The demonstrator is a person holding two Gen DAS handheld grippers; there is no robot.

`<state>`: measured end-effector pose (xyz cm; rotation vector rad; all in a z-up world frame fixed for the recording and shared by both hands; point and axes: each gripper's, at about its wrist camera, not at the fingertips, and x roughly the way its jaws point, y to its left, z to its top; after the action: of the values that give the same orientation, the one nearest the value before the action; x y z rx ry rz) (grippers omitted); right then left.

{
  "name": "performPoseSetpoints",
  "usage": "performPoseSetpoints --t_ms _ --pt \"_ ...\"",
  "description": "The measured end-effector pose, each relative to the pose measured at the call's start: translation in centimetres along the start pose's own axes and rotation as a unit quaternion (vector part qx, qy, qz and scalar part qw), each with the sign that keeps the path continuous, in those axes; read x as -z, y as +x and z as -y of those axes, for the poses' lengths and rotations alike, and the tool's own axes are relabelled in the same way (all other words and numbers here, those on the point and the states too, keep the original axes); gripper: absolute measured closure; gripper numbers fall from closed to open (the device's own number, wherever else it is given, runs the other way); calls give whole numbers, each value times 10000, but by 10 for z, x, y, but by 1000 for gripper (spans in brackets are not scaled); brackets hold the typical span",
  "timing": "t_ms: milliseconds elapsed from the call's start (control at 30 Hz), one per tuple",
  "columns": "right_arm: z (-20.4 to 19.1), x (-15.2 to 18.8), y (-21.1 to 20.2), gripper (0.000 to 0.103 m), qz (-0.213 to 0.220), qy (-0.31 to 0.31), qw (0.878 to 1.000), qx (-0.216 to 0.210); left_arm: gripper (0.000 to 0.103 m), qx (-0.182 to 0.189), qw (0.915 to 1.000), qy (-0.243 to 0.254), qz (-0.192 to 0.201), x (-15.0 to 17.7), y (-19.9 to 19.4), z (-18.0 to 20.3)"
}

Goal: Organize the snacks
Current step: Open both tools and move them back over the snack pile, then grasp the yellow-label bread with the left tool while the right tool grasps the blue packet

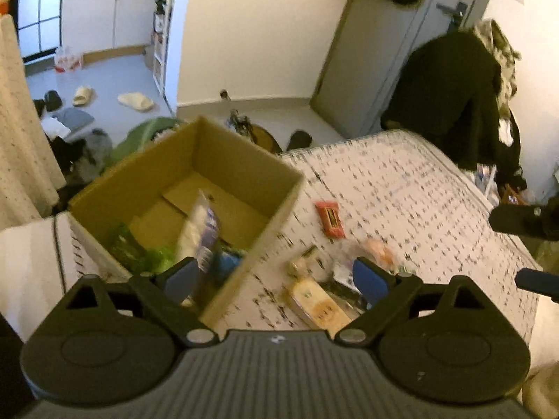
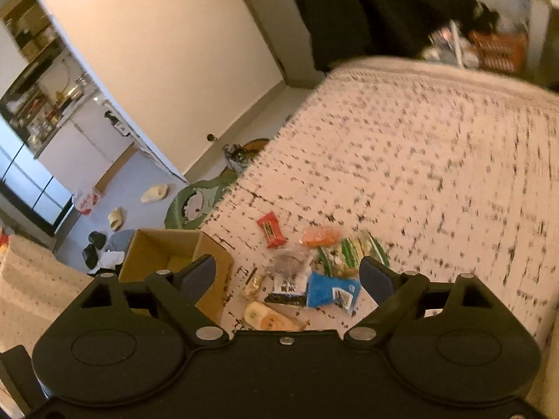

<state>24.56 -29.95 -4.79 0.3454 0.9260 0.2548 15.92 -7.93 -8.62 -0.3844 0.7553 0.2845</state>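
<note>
On the patterned bedspread (image 2: 419, 146), snacks lie just right of the cardboard box (image 2: 167, 251) — blue packet (image 2: 328, 291) nearest the right gripper (image 2: 286, 276); both grippers spread, empty.

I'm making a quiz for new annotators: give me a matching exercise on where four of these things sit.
Things:
1. red snack packet
2. blue snack packet
3. white and purple packet
4. cardboard box

Places:
A. inside the box
B. at the bed's edge
C. on the bedspread, nearest the right gripper
D. on the bedspread, apart from the pile, on its far side

Pairs: 1-D, 2-C, 3-A, 4-B
</note>
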Motion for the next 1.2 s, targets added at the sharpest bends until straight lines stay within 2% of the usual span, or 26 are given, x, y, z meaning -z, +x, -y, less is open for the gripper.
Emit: performPoseSetpoints --t_ms 67,233,333,567,733,933,1067,1200 --pt "9 2 11 31 -176 167 9997 54 9 -29 10000 1 -87 3 7 7" --pt "25 4 34 42 -534 373 9977 176 9 -12 9995 -67 -324 10 26 20" --pt "29 2 45 42 -655 388 9970 169 10 -166 9991 -110 -365 13 35 25" --pt "51 2 85 45 -1137 708 9904 354 12 -300 9951 -451 -824 17 70 31" --pt "60 5 109 45 -1362 856 9860 443 12 -383 9928 -422 -1055 19 88 42" --pt "52 10 123 45 -1472 716 9857 397 15 -590 9857 -633 -1442 29 109 41" --pt "47 12 137 45 -1565 596 9844 540 15 -729 9811 -812 -1595 37 119 35" --pt "40 16 148 47 -1556 408 9850 622 15 -799 9809 -683 -1638 39 123 40"
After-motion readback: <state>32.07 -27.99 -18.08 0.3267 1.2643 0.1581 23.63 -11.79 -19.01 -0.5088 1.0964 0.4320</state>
